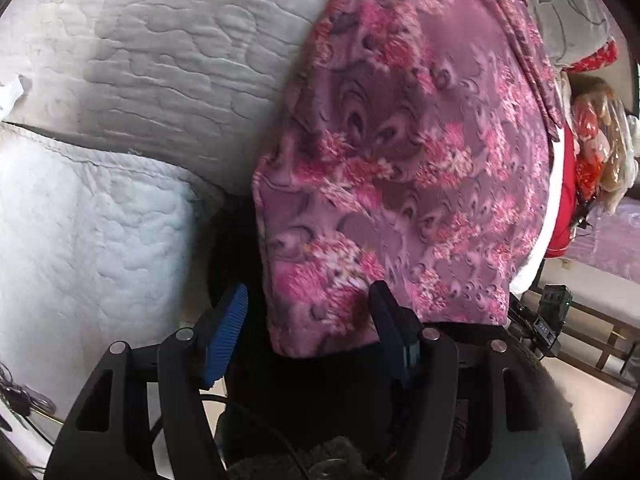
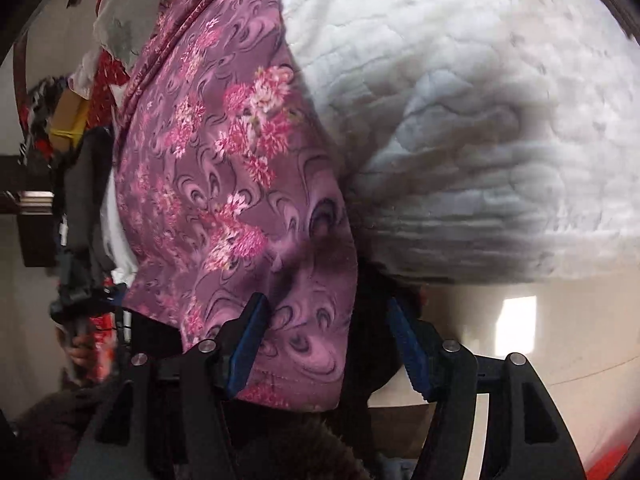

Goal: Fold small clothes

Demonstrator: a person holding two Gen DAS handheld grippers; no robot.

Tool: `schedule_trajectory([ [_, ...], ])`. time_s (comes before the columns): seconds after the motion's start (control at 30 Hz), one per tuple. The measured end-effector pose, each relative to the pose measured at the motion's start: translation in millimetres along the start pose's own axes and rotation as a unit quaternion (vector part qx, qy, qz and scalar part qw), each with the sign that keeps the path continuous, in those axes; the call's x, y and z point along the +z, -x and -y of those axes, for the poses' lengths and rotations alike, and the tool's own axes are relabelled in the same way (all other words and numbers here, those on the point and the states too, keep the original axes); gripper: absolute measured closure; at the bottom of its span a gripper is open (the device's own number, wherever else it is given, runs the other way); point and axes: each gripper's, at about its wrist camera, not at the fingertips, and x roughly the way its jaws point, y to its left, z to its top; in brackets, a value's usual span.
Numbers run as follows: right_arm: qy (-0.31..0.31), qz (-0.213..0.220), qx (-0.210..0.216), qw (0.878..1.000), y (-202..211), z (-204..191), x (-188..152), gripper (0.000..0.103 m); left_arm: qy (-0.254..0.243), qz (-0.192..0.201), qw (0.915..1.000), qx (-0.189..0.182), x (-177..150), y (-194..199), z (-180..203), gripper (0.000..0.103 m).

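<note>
left wrist view: left gripper (image 1: 308,312) agape at floral cloth (image 1: 400,140); right gripper (image 2: 328,332) likewise spread

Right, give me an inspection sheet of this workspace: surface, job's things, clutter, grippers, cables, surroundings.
Surface: white quilted bedding, rumpled, with a fold near its edge.
Job's things: purple floral garment lies across the bedding, its near hem hanging between the fingers of both grippers.
Clutter: red items piled beyond the garment; kinds cannot be told.
Grippers: left gripper open, hem between its fingers, not pinched; right gripper open, the cloth against its left finger.
Cables: thin dark cable at the left edge of the left view.
Surroundings: pale floor below the bedding; wooden bench frame at far right.
</note>
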Motion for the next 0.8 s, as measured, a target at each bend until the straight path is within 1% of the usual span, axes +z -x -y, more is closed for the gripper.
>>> schedule_trajectory([
  [0.03,0.004,0.0,0.012,1.0,-0.1,-3.2,-2.0,0.039,-0.005,0.005,1.0,-0.002,-3.3,-0.4,5.3,0.042],
  [0.07,0.014,0.0,0.022,1.0,0.1,-8.7,-4.4,0.041,-0.014,0.01,0.9998,-0.002,-6.5,0.6,11.2,0.047],
  [0.1,0.027,0.001,0.023,0.999,0.8,-14.6,-6.8,0.043,-0.022,0.014,0.9997,0.002,-7.6,0.8,15.5,0.064],
  [0.13,0.044,0.004,0.018,0.999,1.0,-22.3,-8.7,0.051,-0.032,0.017,0.9992,0.014,-9.1,2.4,17.8,0.07],
  [0.17,0.065,0.007,0.012,0.998,1.9,-31.4,-10.8,0.064,-0.041,0.021,0.9985,0.028,-9.5,3.8,19.7,0.077],
  [0.2,0.078,0.01,0.014,0.997,2.6,-38.4,-11.4,0.074,-0.046,0.024,0.9981,0.033,-10.0,2.9,22.6,0.086],
  [0.23,0.093,0.014,0.015,0.995,5.2,-45.3,-12.4,0.094,-0.045,0.026,0.9982,0.031,-11.0,1.9,25.3,0.091],
  [0.27,0.108,0.018,0.01,0.994,9.7,-51.2,-13.0,0.094,-0.043,0.028,0.9985,0.02,-11.3,4.1,24.9,0.096],
  [0.3,0.123,0.023,0.008,0.992,12.2,-58.5,-13.4,0.094,-0.04,0.03,0.9988,0.002,-12.0,11.1,21.0,0.096],
  [0.37,0.146,0.036,0.023,0.988,20.1,-72.0,-14.4,0.094,-0.039,0.04,0.9981,-0.024,-13.2,19.4,23.7,0.097],
  [0.43,0.157,0.056,0.037,0.985,32.0,-81.9,-11.1,0.095,-0.042,0.055,0.9968,-0.04,-11.6,29.7,26.7,0.097],
  [0.63,0.156,0.116,0.074,0.978,63.1,-92.8,10.2,0.095,-0.033,0.091,0.9919,-0.082,8.9,57.6,37.2,0.097],
  [0.8,0.149,0.16,0.081,0.972,78.5,-106.9,38.6,0.095,-0.034,0.12,0.9874,-0.097,36.2,74.5,50.2,0.097],
])
